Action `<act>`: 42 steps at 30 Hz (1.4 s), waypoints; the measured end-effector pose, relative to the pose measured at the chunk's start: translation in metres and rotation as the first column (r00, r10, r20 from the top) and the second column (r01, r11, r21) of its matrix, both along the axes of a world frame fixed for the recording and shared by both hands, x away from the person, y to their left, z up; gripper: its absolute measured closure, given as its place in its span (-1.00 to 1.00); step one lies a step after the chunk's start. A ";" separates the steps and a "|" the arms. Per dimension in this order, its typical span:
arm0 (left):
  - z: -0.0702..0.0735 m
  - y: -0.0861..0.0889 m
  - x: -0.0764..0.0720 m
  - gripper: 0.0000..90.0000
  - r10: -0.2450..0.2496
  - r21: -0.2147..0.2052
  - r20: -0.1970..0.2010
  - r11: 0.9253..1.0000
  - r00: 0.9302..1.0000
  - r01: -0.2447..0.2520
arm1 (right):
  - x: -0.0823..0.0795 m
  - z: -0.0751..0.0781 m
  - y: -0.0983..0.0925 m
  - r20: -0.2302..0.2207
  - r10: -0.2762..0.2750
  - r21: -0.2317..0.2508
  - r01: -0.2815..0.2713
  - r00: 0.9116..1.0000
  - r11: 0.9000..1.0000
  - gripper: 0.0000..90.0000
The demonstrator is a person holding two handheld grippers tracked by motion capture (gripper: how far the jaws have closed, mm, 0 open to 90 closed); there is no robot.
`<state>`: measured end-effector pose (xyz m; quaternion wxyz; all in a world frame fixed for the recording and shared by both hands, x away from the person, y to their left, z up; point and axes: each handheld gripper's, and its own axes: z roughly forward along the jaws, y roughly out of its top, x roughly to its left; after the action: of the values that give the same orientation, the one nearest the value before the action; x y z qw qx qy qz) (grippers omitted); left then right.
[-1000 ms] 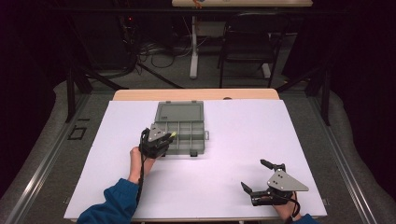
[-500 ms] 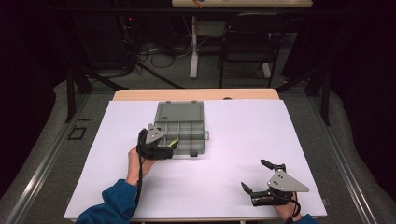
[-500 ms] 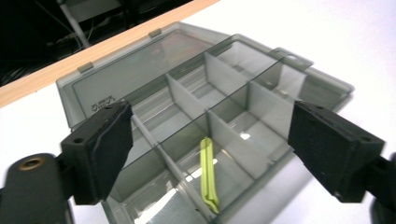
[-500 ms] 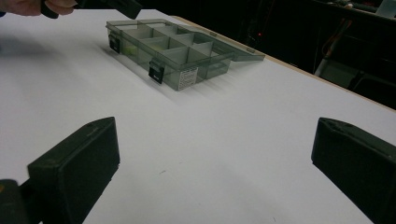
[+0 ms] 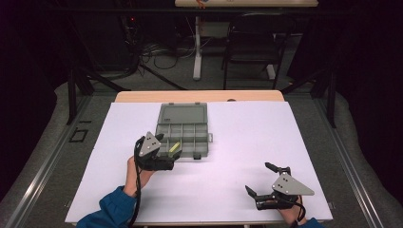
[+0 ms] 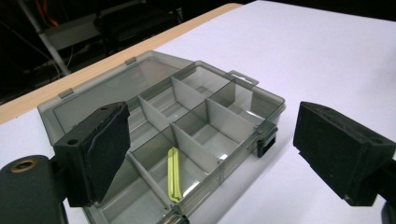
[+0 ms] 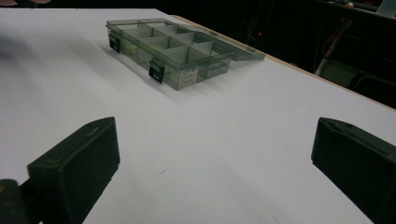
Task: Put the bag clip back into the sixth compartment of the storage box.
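Since the earlier pictures, the left gripper has drawn back a little from the compartment box toward the person, and its jaws, then closed over the box's near-left corner, have just been opening; they now stand wide with nothing between them. In the left gripper view the yellow-green strip lies loose in a near compartment, leaning along a divider, so the placing of this piece looks done. What is left, as far as one can judge, is closing the box: its lid lies folded flat behind the tray, toward the far side of the table, and both front latches hang undone. The other compartments appear empty, and no further loose parts lie on the white table top. The right gripper rests near the table's front right corner, jaws spread wide and holding nothing, well apart from the box. Open room is generous: bare white surface lies all round the box, with a broad stretch between it and the right gripper. The right hand sits close to the front edge, and the lid's hinge side lies close to the wooden strip at the far edge.
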<state>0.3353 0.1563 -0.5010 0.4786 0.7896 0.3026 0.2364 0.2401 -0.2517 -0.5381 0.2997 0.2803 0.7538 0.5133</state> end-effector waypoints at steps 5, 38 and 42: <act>0.001 -0.001 -0.010 -0.75 -0.021 0.001 0.016 1.000 1.000 0.021 | 0.000 0.000 0.000 -0.002 -0.001 0.000 0.001 1.000 1.000 -0.99; -0.013 0.014 -0.071 -0.76 -0.109 0.010 0.032 0.994 0.994 0.108 | 0.000 -0.001 0.000 -0.007 0.001 0.008 -0.001 1.000 1.000 -0.99; -0.017 0.019 -0.075 -0.76 -0.108 0.002 0.026 0.994 0.994 0.108 | 0.000 0.000 0.000 -0.006 0.002 0.004 -0.002 1.000 1.000 -0.99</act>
<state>0.2602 0.1752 -0.5181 0.4943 0.8018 0.2533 0.2206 0.2401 -0.2522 -0.5384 0.2964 0.2820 0.7538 0.5143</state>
